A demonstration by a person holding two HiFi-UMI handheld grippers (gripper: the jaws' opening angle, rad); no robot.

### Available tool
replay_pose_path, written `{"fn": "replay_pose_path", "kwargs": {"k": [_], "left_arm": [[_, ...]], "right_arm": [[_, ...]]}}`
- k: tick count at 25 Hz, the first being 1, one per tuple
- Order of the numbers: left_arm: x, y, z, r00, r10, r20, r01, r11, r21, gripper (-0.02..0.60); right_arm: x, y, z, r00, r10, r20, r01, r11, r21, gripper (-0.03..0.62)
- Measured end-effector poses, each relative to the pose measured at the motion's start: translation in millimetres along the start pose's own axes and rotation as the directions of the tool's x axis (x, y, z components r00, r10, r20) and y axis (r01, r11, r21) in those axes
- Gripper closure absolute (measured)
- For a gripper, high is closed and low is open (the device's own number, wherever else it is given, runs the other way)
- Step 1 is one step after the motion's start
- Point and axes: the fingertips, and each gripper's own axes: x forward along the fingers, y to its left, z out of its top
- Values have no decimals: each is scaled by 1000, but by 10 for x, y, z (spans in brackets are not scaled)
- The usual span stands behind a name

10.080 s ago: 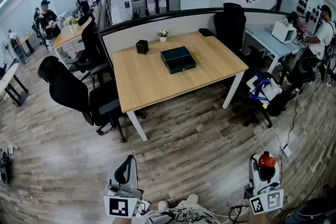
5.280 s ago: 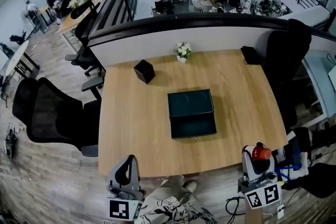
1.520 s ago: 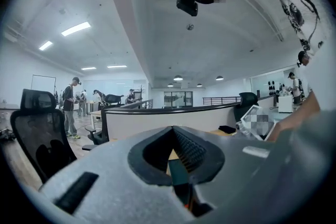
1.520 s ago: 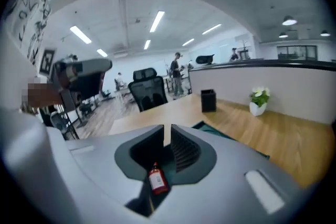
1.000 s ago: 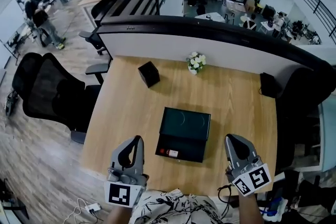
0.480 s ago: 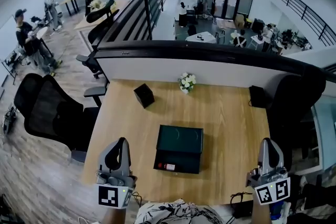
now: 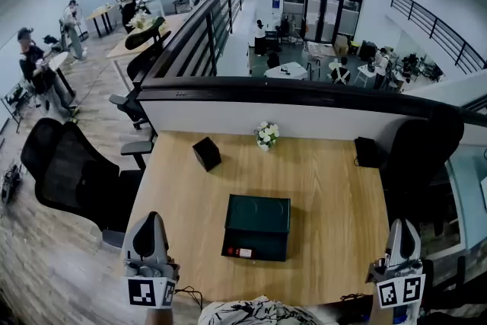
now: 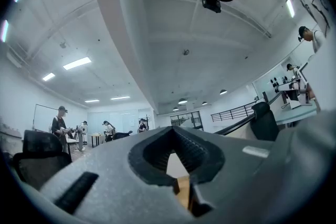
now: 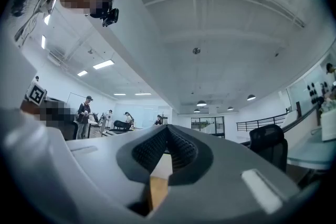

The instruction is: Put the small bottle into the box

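My left tongs (image 7: 150, 220) and right tongs (image 7: 401, 226) are both clenched on nothing. In each gripper view the ribbed pads meet at their tips, with only ceiling and distant office beyond them. They sit in the lower left and lower right corners of the head view, well apart from each other and clear of the work.

Half a second ago the right tongs stood a little higher in the frame. A second ago both flanked the box closely, one on each side of its near edge. Since then I have drawn them back and outward. I take that to mean the placing is over and my hands are leaving the scene.

The wooden surface (image 7: 335, 194) fills the middle of the head view. On it, centre frame, the dark green box (image 7: 262, 208) lies open, its lid laid flat on the far side. The small bottle (image 7: 242, 252) shows as a red and white speck in the near half of the box, toward its lower left corner.

About five seconds ago that half was bare and a red-capped bottle rode in my right tongs. So I judge the task done, though the lid remains open.
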Motion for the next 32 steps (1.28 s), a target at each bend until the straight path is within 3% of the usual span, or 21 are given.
{"fn": "replay_pose_path", "kwargs": {"k": [6,15,32], "left_arm": [[-155,-19,-201,998,26,-51,-26,1000,-17,581],[-162,-149,-237,998,-4,-67,4,1000,-10,581],[-224,-141,-264,998,10,-69,-12,1000,-19,581]], "right_arm": [[-147,-20,-129,999,-29,-26,28,999,-22,586],[-130,49,-203,999,-25,-37,25,1000,-3,586],[-5,274,-208,997,58,-42,-59,998,-19,588]]}}
